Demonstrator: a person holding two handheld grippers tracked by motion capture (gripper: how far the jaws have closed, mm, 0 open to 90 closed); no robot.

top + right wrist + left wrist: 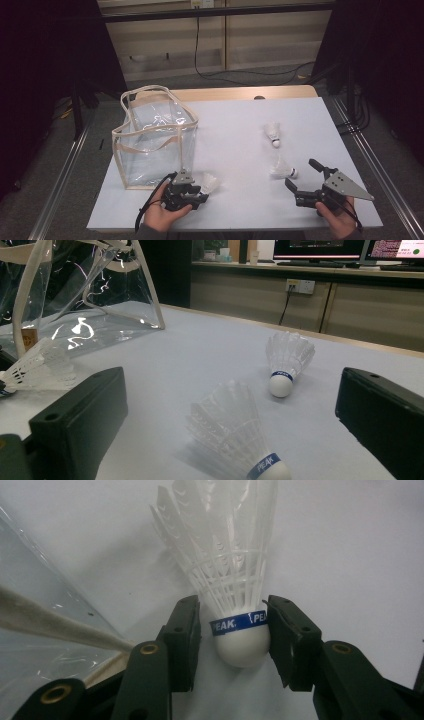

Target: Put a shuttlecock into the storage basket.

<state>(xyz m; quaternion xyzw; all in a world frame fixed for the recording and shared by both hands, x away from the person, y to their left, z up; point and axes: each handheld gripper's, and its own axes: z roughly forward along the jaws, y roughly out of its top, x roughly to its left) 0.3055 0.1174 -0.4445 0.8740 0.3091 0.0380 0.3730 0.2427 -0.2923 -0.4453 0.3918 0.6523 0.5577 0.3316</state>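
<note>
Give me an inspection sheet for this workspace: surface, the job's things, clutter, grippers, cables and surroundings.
Surface: pale table top, wooden strip at its far edge.
Job's things: near shuttlecock between the left gripper's pads, both pads at its cork; clear tote bag upright at the left; two loose shuttlecocks lying at the right.
Clutter: nothing seen.
Grippers: left gripper closed on the near shuttlecock's cork; right gripper open, holding nothing, near one loose shuttlecock.
Cables: black cable trailing from the left gripper; floor cables beyond the table.
Surroundings: dark curtains both sides; monitors on a far counter.
</note>
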